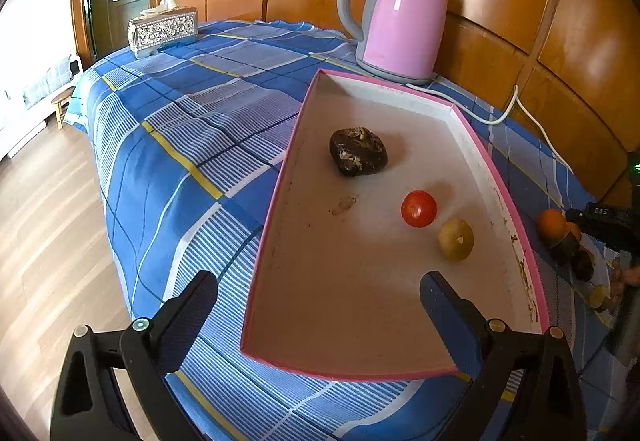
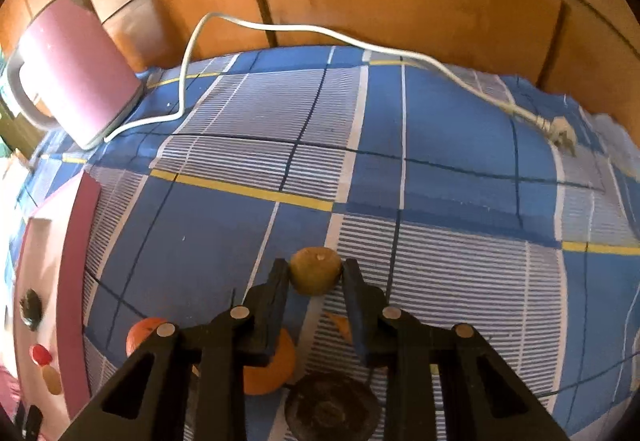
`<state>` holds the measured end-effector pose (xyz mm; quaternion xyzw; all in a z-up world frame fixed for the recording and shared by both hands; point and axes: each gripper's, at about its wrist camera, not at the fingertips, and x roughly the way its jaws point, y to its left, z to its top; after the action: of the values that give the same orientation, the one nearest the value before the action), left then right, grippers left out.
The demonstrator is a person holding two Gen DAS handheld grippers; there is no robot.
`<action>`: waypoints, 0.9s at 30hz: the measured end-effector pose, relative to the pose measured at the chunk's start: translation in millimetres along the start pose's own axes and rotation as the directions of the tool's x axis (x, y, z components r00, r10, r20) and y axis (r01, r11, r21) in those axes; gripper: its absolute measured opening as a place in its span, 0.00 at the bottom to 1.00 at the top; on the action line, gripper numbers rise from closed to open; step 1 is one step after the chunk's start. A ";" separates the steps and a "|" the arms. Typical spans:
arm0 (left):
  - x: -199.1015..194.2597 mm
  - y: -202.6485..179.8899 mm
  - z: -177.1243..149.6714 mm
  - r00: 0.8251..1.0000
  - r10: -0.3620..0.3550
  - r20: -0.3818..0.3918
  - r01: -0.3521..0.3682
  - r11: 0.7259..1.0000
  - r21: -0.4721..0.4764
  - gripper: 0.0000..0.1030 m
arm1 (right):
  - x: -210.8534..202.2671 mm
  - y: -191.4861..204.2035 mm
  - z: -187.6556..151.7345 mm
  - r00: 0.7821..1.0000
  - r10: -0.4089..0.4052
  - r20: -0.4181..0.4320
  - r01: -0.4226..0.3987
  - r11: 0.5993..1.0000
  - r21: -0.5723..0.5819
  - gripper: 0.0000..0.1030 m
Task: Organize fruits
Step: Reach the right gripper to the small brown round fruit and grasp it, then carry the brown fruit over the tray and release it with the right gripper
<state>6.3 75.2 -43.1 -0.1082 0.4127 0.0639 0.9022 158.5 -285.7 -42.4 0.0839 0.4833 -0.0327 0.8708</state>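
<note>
A pink-rimmed white tray [image 1: 384, 97] lies on the blue checked cloth. It holds a dark lumpy fruit [image 1: 358, 151], a red tomato [image 1: 419, 208] and a green-brown kiwi [image 1: 456, 239]. My left gripper [image 1: 320, 317] is open and empty over the tray's near end. My right gripper [image 2: 316, 277] is shut on a second kiwi [image 2: 315, 269] and holds it above the cloth. Beneath it lie oranges [image 2: 268, 365] and a dark round fruit [image 2: 330, 407]. The tray [image 2: 78, 281] also shows at the left of the right wrist view.
A pink kettle [image 1: 400, 13] stands behind the tray, its white cord [image 2: 320, 33] trailing across the cloth to a plug [image 2: 560, 133]. A silver tissue box [image 1: 162, 31] sits far left. A wooden wall lies behind; the table drops to the floor at left.
</note>
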 end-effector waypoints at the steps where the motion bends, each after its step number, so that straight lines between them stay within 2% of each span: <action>1: -0.1 0.1 0.1 1.000 0.001 0.000 -0.001 1.000 0.000 0.99 | -3.1 0.3 -0.2 1.000 -0.002 0.012 0.002 1.000 -0.002 0.27; 9: -2.1 -2.4 -1.0 1.000 -0.005 -0.005 0.005 1.000 0.007 1.00 | -56.3 -2.1 -4.9 0.987 -0.026 0.161 0.027 1.000 -0.003 0.27; 14: -4.4 -5.0 -1.7 1.000 -0.011 -0.005 0.011 1.000 0.014 1.00 | -89.0 12.3 -16.1 0.973 0.023 0.231 -0.009 0.998 -0.061 0.27; 18: -5.9 -6.4 -2.6 1.000 -0.012 -0.004 0.012 1.000 0.020 1.00 | -98.3 32.7 -31.5 0.971 0.102 0.214 -0.076 0.989 -0.125 0.27; 27: -9.1 -12.9 -5.2 1.000 -0.020 0.002 0.020 0.998 0.052 1.00 | -90.7 88.6 -73.6 0.958 0.275 0.076 -0.248 0.935 -0.252 0.27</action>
<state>-0.8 61.3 -37.6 -0.0886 0.4120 0.0441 0.9058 61.0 -187.6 6.5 0.0397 0.4193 0.1375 0.8965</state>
